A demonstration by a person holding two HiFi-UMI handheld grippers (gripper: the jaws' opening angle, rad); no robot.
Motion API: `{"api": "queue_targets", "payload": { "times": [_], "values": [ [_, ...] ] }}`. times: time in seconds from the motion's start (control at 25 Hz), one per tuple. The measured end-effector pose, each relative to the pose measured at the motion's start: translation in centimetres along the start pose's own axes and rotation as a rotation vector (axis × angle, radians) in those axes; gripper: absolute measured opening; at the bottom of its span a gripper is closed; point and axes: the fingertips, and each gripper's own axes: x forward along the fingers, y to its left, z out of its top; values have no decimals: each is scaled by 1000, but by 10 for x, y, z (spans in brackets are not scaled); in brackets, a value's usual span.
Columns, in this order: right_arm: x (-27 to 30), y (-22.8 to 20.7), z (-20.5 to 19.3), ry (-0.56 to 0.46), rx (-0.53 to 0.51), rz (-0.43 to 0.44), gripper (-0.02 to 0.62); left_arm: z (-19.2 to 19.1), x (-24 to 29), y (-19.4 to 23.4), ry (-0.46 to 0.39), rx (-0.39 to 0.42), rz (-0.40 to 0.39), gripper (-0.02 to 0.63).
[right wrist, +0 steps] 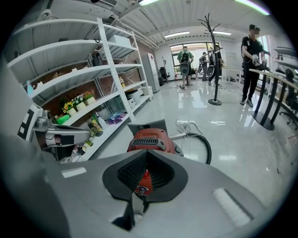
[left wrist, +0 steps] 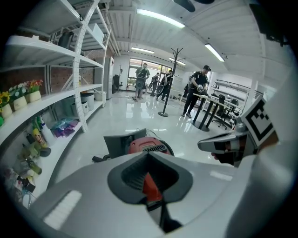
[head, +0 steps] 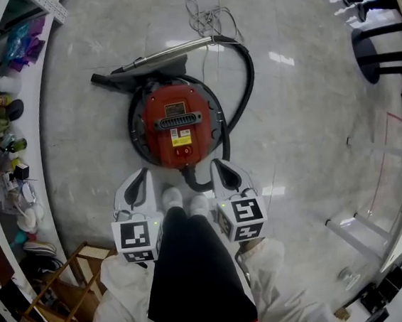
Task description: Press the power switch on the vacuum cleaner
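The fingers point(left wrist: 200, 186) of the left gripper point(left wrist: 149, 154) are pressed together at their tips, and the dark pads behind the tips leave only a small hollow, through which a piece of the red vacuum cleaner point(left wrist: 146, 145) shows; nothing is pinched between them. The fingers point(right wrist: 209, 186) of the right gripper point(right wrist: 146, 152) are closed in the same way, tip against tip, and they hold nothing. In the head view both grippers are held low in front of the person, side by side and almost parallel. The left gripper point(head: 140, 177) and the right gripper point(head: 220, 167) both point forward at the vacuum cleaner point(head: 176, 120), and the person's white shoes point(head: 171, 197) stand between them. White sleeves point(head: 118, 287) lead back from the marker cubes. The tips are near the machine's closer edge but do not touch it. The vacuum cleaner is a round red body with a black rim, and it sits on the glossy floor point(head: 305, 131) directly ahead. Its yellow label point(head: 181, 139) is on the side toward the person. The black hose point(head: 247, 73) curves round its right side to a metal tube point(head: 168, 51), whose long axis lies across the view beyond the body.
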Motion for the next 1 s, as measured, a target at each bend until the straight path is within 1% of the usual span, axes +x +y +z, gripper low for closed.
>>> {"api": "queue_targets", "payload": {
  "times": [0.16, 0.52, 1.0],
  "values": [
    [10, -2, -2, 10, -5, 7, 1, -2, 7, -3, 4, -7, -9, 0],
    [35, -2, -9, 54, -58, 38, 0, -6, 16, -7, 11, -23, -15, 0],
    [76, 7, -43, 164, -115, 64, 0, -13, 15, -5, 25, -45, -15, 0]
  ]
}}
